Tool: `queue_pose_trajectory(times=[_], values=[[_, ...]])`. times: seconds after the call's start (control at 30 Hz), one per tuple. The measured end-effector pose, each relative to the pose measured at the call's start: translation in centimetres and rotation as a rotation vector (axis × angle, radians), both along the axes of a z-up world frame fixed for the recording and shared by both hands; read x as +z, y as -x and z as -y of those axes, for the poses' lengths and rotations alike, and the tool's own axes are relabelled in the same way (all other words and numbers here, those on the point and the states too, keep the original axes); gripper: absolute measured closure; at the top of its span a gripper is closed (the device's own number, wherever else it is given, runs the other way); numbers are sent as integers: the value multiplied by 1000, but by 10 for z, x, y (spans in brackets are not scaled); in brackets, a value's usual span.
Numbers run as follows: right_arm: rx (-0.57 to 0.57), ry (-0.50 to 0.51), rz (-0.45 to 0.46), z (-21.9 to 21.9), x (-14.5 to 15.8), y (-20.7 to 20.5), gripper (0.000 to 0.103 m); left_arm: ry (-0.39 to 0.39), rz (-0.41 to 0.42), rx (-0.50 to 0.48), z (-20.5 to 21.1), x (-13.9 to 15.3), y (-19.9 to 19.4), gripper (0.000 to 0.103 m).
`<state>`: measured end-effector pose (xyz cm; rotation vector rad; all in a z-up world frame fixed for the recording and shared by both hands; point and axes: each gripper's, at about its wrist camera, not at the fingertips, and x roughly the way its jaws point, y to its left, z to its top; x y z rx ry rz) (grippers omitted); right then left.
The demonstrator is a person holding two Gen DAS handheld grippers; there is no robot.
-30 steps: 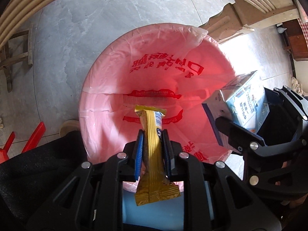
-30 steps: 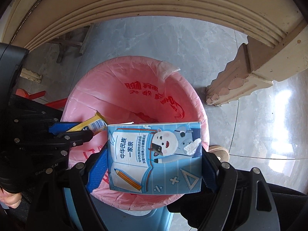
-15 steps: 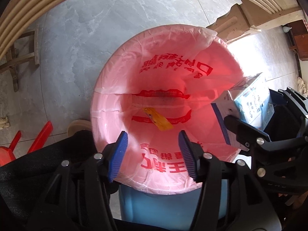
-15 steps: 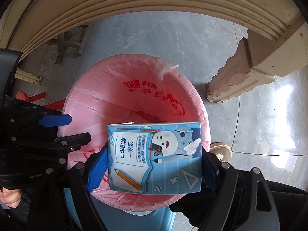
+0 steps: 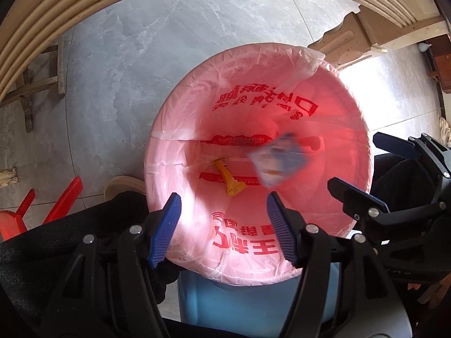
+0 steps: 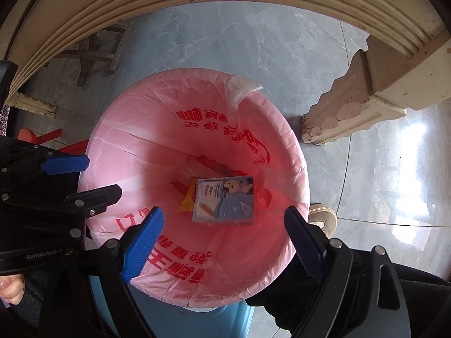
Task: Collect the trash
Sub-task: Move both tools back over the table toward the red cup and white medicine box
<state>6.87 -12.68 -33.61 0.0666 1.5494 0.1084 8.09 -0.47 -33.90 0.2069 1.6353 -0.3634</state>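
Grey tile floor (image 6: 225, 42), pink-lined bin (image 6: 118, 152).
Left tongs (image 5: 222, 225) and right tongs (image 6: 224, 239) both wide, gripping nothing; blue carton (image 6: 225, 198) beside yellow wrapper (image 5: 229, 181) inside.

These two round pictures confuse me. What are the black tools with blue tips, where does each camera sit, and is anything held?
They are hand-held two-finger grippers, one in each of a person's hands. Each carries a fisheye camera looking along its fingers.

One picture is from the left gripper, the other from the right gripper. Both look down into a blue bin lined with a pink plastic bag standing on a grey tiled floor.

Both grippers are open and hold nothing. A blue cartoon-printed carton and a yellow snack wrapper are inside the bag; the carton looks blurred in the left view.
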Motion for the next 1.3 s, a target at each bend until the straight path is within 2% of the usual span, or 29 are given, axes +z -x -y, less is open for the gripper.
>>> queue_pose_trajectory(times=[0.37,0.5,0.57,0.67,0.77,0.87,0.97,1.07,1.2,1.3], values=[[13,1,21,-2,9,1,15,-33,31,-2,1,8,2,35],[16,-9,57,-1,27,7,15,-34,54,7,-3,25,5,34],[7,-6,109,-1,48,11,15,-35,81,2,-5,40,8,34],[22,-29,189,0,88,19,15,-28,127,8,-14,75,14,34],[21,-64,267,6,138,25,15,-1,168,25,-27,123,16,34],[22,-88,369,16,194,26,8,18,234,50,-43,179,11,32],[45,-79,471,19,252,19,7,18,310,74,-59,239,-4,25],[76,-44,565,20,308,6,7,40,367,78,-66,297,-24,24],[105,-16,667,18,370,-15,7,129,358,112,-71,360,-57,21],[109,-32,700,18,405,-33,7,104,389,101,-61,395,-78,21]])
